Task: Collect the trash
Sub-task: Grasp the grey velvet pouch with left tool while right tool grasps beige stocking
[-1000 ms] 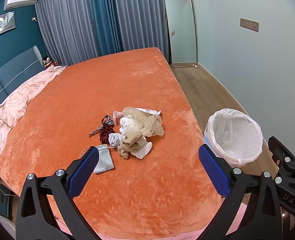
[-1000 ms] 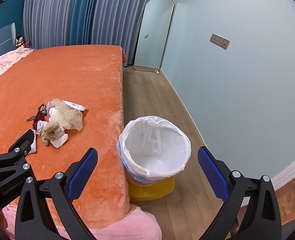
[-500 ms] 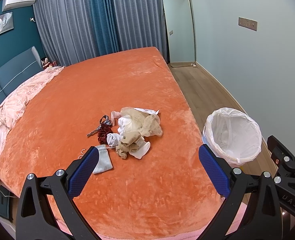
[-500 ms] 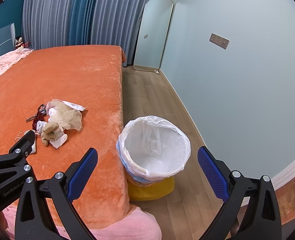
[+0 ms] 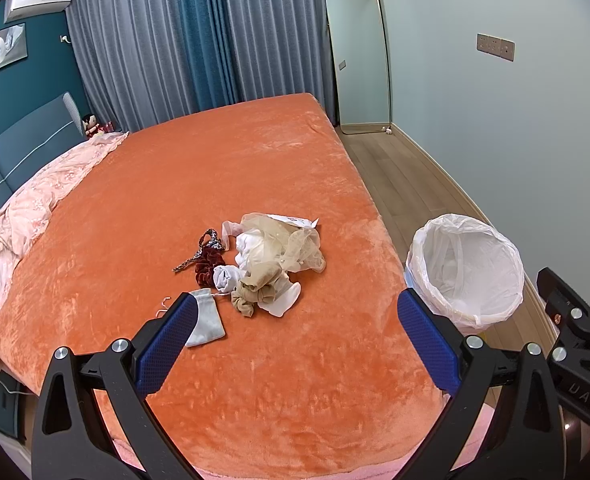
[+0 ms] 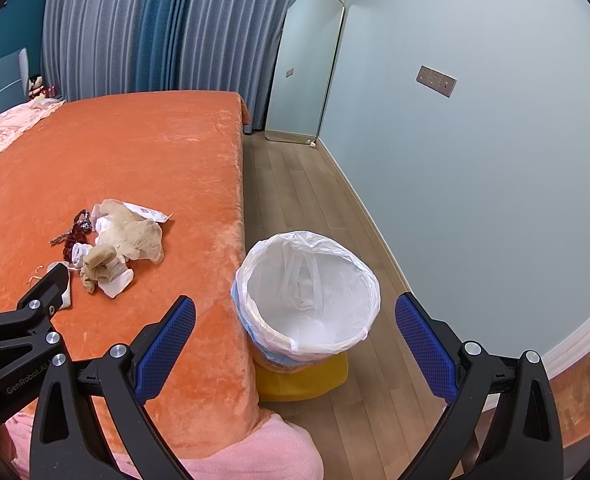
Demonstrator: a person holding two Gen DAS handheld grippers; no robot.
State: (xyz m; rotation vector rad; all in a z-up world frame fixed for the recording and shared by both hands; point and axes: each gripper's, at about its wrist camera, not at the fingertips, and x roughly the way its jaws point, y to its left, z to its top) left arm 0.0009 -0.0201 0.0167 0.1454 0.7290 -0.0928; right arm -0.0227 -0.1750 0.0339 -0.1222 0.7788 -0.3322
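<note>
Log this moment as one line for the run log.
left gripper: open, empty | right gripper: open, empty | trash pile: on bed | bin: beside bed

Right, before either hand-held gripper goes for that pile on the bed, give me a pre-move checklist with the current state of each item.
1. Left hand-held gripper open and empty: ok.
2. Right hand-held gripper open and empty: ok.
3. Pile of trash in plain view on the orange blanket, nothing lying over it: ok.
4. Grey pouch fully visible: not ok, the left finger hides part of it.
5. Bin upright beside the bed, white liner folded over its rim, mouth open: ok.
6. Which pieces are really trash rather than socks or hair ties: cannot tell.
</note>
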